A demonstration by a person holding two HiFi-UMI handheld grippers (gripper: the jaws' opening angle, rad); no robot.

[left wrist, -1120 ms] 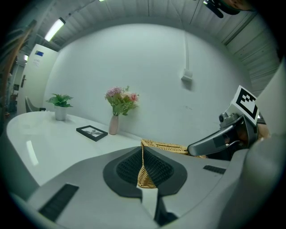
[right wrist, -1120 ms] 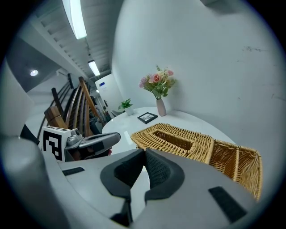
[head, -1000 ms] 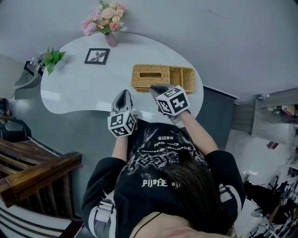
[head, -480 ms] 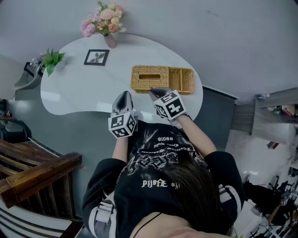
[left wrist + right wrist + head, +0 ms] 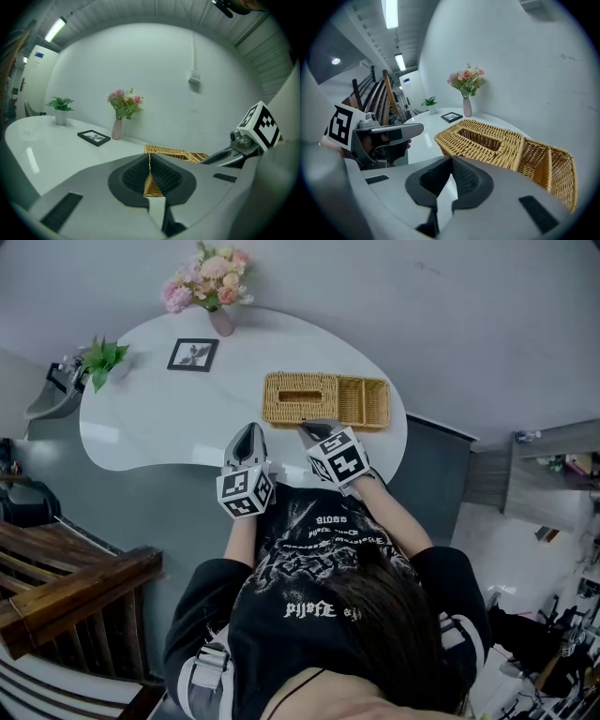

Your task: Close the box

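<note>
A woven wicker box (image 5: 323, 401) stands on the white table (image 5: 159, 418) near its right end. Its left section carries a flat woven top with an oblong slot (image 5: 479, 136); the right section is two open compartments (image 5: 546, 164). My left gripper (image 5: 249, 428) hovers at the table's near edge, left of the box, jaws shut and empty (image 5: 150, 157). My right gripper (image 5: 312, 430) sits just in front of the box's near side, apart from it, also shut with nothing between its jaws (image 5: 451, 159).
At the table's far side stand a vase of pink flowers (image 5: 214, 287), a small black picture frame (image 5: 191, 354) and a potted green plant (image 5: 98, 357). Wooden stair rails (image 5: 66, 587) lie at the lower left, off the table.
The right gripper has drawn back a little from the box toward the person and rolled slightly. The left gripper and the box have stayed put.
</note>
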